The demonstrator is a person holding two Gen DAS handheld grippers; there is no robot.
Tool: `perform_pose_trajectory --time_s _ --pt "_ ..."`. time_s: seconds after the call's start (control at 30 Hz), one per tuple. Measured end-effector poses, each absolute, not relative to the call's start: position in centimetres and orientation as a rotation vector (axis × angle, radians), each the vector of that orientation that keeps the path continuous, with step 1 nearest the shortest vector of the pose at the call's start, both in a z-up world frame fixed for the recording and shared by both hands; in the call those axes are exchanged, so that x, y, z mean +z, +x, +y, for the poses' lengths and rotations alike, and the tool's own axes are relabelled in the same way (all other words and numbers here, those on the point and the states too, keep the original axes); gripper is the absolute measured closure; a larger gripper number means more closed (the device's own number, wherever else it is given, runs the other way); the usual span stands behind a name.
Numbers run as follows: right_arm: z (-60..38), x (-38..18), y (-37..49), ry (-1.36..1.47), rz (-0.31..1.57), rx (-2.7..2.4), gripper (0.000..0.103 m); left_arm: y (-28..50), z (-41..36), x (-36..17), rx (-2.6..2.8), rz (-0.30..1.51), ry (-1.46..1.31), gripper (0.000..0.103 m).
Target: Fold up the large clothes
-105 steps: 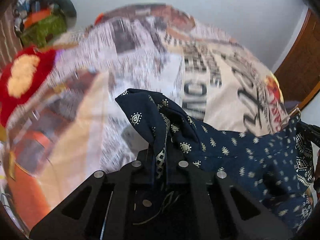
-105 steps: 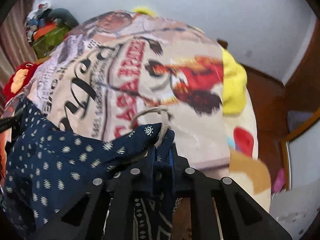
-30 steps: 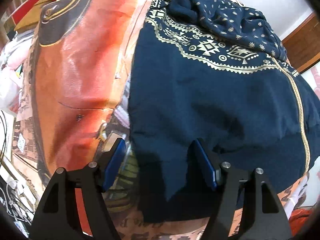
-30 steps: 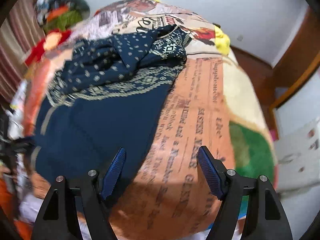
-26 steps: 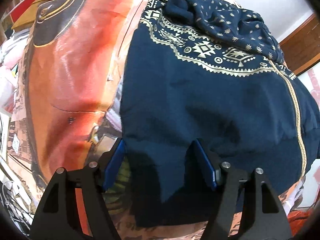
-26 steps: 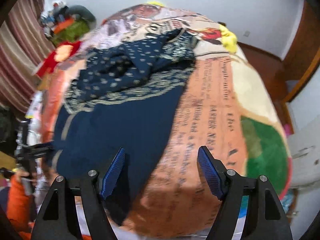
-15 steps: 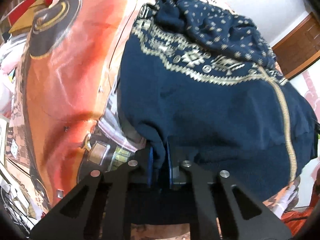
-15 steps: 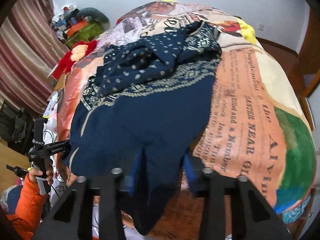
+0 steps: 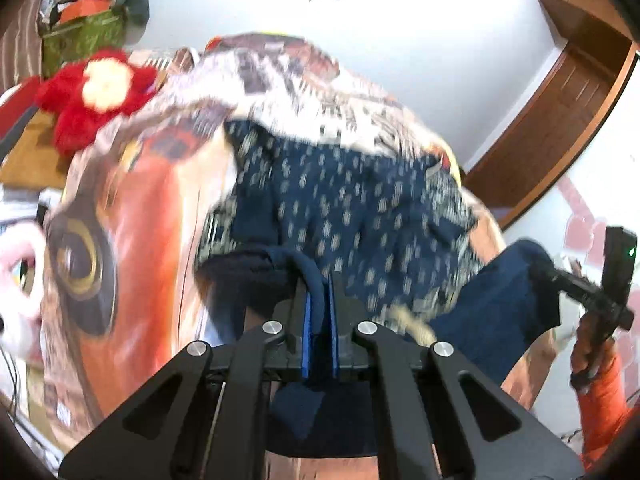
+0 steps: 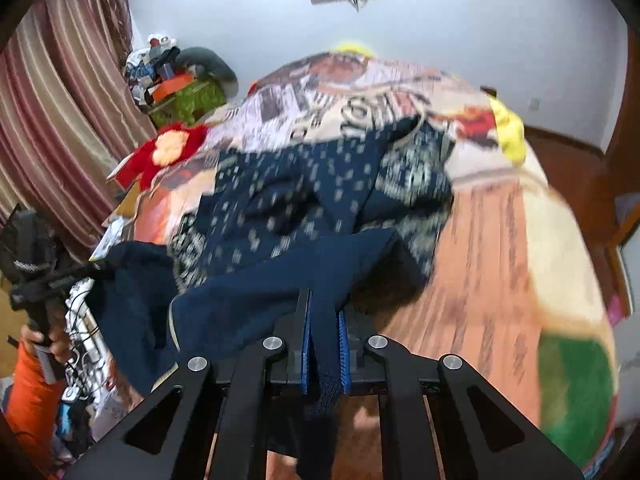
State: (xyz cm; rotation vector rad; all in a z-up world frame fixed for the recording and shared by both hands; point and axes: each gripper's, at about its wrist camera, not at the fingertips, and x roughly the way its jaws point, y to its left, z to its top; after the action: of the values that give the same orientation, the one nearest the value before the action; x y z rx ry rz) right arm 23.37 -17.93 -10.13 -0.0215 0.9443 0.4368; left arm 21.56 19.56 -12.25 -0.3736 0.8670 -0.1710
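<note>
With both our left hand-held gripper (image 9: 319,312) and right hand-held gripper (image 10: 325,344) clamped on the navy garment's (image 10: 280,216) hem at lower centre over the bed (image 10: 500,248), we risk the thick fabric slipping loose if we lift unevenly.

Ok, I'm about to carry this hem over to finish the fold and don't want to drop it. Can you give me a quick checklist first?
1. Left gripper clamped on the navy garment hem: ok, jaws just closed on cloth.
2. Right gripper clamped on the hem: ok, likewise.
3. Hem lifted off the bedspread: ok.
4. Patterned upper half flat: not ok, bunched.
5. Both grips at matching corners: cannot tell.
</note>
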Motion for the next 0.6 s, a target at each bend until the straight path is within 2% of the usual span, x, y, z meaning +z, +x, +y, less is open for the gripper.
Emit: perform_pose_trajectory --time_s 0.17,0.3,0.43,0.6 --pt "-17.6 -9.0 28.5 -0.047 0.892 0.424 0.095 27.2 20.5 -10.0 -0.102 0.827 -0.391 0.097" --pt "-17.2 -8.3 33.1 -0.063 0.859 0.414 0.095 32.5 23.1 -10.9 0.012 0.834 -0.434 0.097" --pt "-17.2 -9.8 38.9 -0.053 0.88 0.367 0.095 37.1 25.4 -14.7 0.155 0.895 -0.428 0.098" --pt "-17.5 -14.9 45.5 -0.076 0.972 0.284 0.095 41.5 26.4 -21.6 0.243 1.031 -0.392 0.097"
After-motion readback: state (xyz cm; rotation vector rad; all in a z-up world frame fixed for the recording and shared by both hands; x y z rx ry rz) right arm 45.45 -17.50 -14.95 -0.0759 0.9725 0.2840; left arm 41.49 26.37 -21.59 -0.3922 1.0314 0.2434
